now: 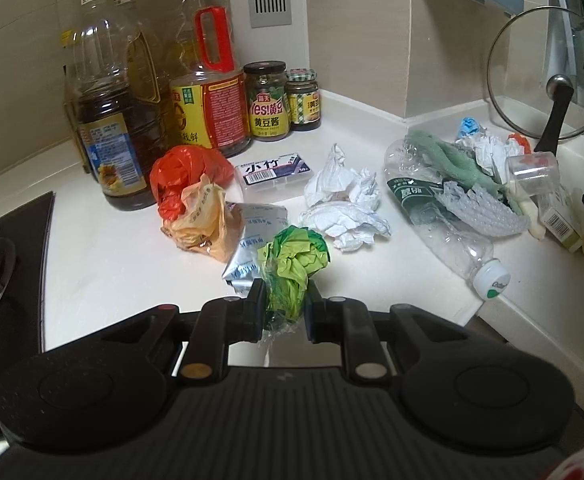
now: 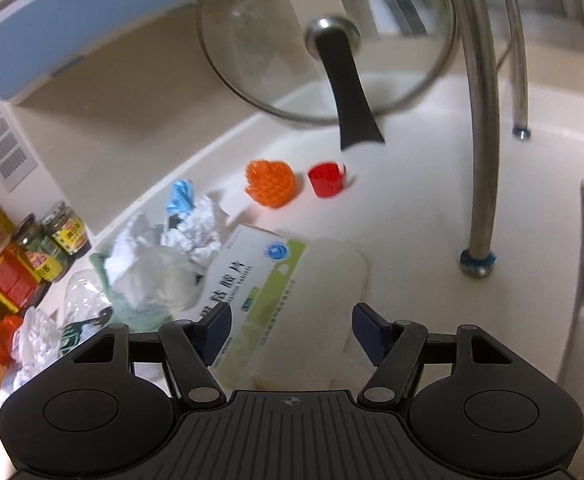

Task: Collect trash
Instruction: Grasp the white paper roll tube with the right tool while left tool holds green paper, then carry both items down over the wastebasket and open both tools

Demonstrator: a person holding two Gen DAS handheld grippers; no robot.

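Trash covers the white counter [image 1: 112, 264], and the medicine box [image 2: 252, 280] serves as the marker for where it lies. Left gripper [image 1: 286, 300] has its fingers narrowed onto a green wad [image 1: 297, 264] wrapped in clear film, lifted in front of the camera so that it hides part of the silver pouch [image 1: 252, 236] behind it. Right gripper [image 2: 292, 324] hangs over the box with its fingers part-way apart; the box's near end and a pale flat piece [image 2: 331, 280] beside it lie between them, but motion blur keeps it unclear whether either pad touches. Left of the box, crumpled tissues [image 2: 196, 228] and a green cloth [image 2: 132, 308] overlap a crushed bottle [image 2: 80, 296], whose lower end is cut off by the gripper body. Beyond the box sit an orange spiky ball [image 2: 270, 182] and a red cap [image 2: 325, 180], both smeared. A glass lid [image 2: 327, 40] leans behind them, its top cut off by the frame.
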